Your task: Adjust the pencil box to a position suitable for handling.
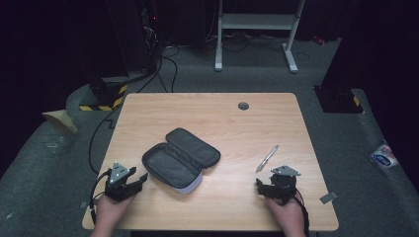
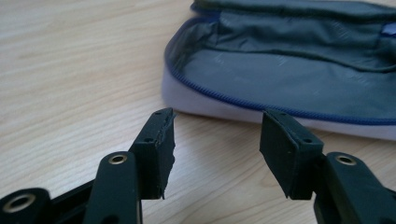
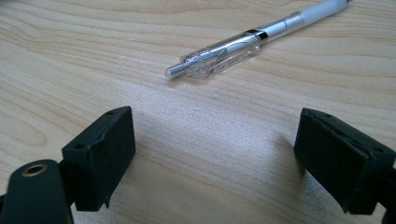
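Table: a light wooden table [image 1: 212, 106] with a small dark round cap [image 1: 243, 105] near its far edge.

Pencil case: a dark grey pencil case [image 1: 180, 157] lies unzipped and spread flat a little left of the table's middle. Its lid half points to the far right, its lower half to the near left. In the left gripper view the case [image 2: 299, 79] shows a blue zipper line and a pale outer side that rests on the wood.

Pen: a clear and white pen [image 1: 267, 158] lies on the right part of the table, well apart from the case. In the right gripper view the pen [image 3: 243, 44] lies beyond the jaws, with its metal tip toward the left of that view.

Left gripper: the left gripper [image 1: 142, 178] is at the near left, just beside the near left end of the case. In its own view the left gripper [image 2: 217, 149] has the jaws apart with only bare wood between them, and they touch nothing.

Right gripper: the right gripper [image 1: 259, 185] is at the near right, near the pen's closer end. In its own view the right gripper [image 3: 215, 158] has the jaws spread wide, released, with nothing between them.
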The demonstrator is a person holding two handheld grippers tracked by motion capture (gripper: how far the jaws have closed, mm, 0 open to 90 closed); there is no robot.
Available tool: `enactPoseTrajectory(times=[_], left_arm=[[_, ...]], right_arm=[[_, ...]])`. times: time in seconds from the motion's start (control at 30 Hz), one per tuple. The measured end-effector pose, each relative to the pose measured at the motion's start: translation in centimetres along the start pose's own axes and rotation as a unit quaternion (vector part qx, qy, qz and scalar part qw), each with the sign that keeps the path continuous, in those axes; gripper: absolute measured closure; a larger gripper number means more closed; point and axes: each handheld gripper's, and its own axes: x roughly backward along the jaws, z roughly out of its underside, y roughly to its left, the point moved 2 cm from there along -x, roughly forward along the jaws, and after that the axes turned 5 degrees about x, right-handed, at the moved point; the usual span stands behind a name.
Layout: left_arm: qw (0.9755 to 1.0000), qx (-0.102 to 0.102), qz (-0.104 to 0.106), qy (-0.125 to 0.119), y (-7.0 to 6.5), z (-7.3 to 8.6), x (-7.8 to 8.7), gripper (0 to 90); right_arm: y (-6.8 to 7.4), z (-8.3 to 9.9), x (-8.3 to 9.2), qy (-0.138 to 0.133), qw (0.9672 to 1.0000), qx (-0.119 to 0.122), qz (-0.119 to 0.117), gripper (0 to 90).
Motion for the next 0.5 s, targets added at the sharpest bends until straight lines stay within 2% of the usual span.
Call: enactPoseTrajectory(times=[0.37,0.5], left_arm=[[0.9988,-0.027,0.035,-0.023,-2.8,-1.3,0.7,46.8],[0.9977,-0.039,0.05,-0.022,-4.3,-1.7,0.6,46.8]], right_arm=[[0.0,0.0,0.0,0.0,1.0,0.0,0.0,12.5],[0.0,0.0,0.0,0.0,1.0,0.0,0.0,12.5]])
